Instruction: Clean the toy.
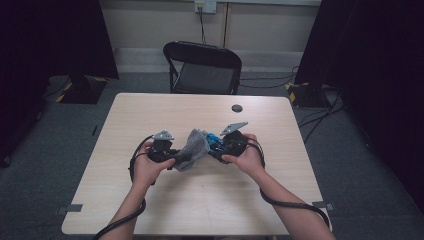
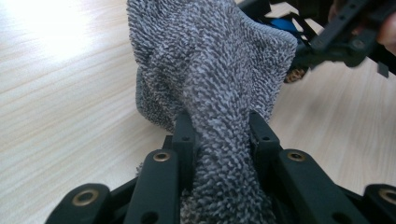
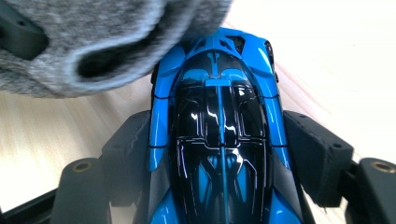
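Centrally above the tabletop (image 1: 150,210), the left hand-held gripper (image 2: 219,130) clamps a grey cloth (image 2: 215,60) touching the blue toy car (image 3: 219,126), itself clenched in the right hand-held gripper (image 3: 219,154).

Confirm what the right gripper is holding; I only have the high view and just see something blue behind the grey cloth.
Observer: A glossy blue and black toy car, clamped by its sides between the right gripper jaws.
Operator: And the left one?
Observer: The left gripper is shut on a bunched fold of the grey terry cloth.
Operator: Is the cloth touching the car?
Observer: Yes, in the right gripper view the cloth's edge drapes over the car's far end.
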A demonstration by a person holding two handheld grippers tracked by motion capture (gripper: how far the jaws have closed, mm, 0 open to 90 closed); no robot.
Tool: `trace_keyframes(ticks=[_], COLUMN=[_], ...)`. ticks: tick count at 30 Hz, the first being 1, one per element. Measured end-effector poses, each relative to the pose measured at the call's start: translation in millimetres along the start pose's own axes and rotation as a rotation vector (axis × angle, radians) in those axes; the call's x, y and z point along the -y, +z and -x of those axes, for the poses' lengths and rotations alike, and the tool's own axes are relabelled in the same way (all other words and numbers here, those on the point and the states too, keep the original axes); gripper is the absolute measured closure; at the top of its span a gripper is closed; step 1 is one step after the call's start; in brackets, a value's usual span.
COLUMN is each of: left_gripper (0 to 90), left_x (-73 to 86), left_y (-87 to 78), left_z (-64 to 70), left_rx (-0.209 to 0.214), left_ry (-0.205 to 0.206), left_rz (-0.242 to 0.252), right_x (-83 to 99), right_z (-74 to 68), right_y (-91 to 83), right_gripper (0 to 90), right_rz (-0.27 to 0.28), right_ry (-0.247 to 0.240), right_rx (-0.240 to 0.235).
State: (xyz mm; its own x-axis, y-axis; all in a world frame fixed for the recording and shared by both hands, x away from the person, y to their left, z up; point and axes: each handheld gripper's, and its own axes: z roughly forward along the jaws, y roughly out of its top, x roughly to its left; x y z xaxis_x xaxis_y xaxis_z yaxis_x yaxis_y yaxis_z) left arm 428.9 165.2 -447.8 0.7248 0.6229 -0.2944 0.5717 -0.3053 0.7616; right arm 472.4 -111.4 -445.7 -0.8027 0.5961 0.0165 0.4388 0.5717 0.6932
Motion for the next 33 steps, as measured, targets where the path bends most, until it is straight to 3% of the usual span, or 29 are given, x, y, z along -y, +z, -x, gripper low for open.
trace_keyframes(ticks=[3, 8, 12, 14, 19, 27, 33], left_gripper=[70.1, 70.1, 70.1, 70.1, 69.9, 69.8, 69.9], left_x=[1.4, -6.5, -18.6, -25.0, -34.6, -24.4, -13.7], left_y=[-10.7, -25.5, -23.6, -18.3, -2.9, 4.1, 2.1], left_z=[-7.3, -26.1, -30.4, -28.7, -20.1, -20.1, -18.5], left_rx=[-0.039, -0.152, -0.175, -0.172, -0.119, -0.083, -0.075], left_ry=[-0.025, -0.053, -0.054, -0.053, -0.038, -0.054, -0.035], left_rz=[0.024, 0.057, 0.078, 0.084, 0.070, 0.034, 0.000], right_x=[1.2, 2.5, 1.0, -0.2, -0.8, 1.5, 2.8], right_z=[1.7, -3.3, -13.8, -19.9, -27.4, -19.6, -10.6], right_y=[-2.1, -5.4, -4.3, -2.7, 0.9, -2.7, -6.2], right_gripper=[28.4, 28.3, 28.4, 28.4, 28.3, 28.3, 28.3], right_rz=[0.007, 0.020, 0.024, 0.025, 0.020, 0.016, 0.018], right_ry=[0.005, -0.002, -0.022, -0.034, -0.052, -0.049, -0.028], right_rx=[-0.002, -0.024, -0.054, -0.071, -0.085, -0.061, -0.035])
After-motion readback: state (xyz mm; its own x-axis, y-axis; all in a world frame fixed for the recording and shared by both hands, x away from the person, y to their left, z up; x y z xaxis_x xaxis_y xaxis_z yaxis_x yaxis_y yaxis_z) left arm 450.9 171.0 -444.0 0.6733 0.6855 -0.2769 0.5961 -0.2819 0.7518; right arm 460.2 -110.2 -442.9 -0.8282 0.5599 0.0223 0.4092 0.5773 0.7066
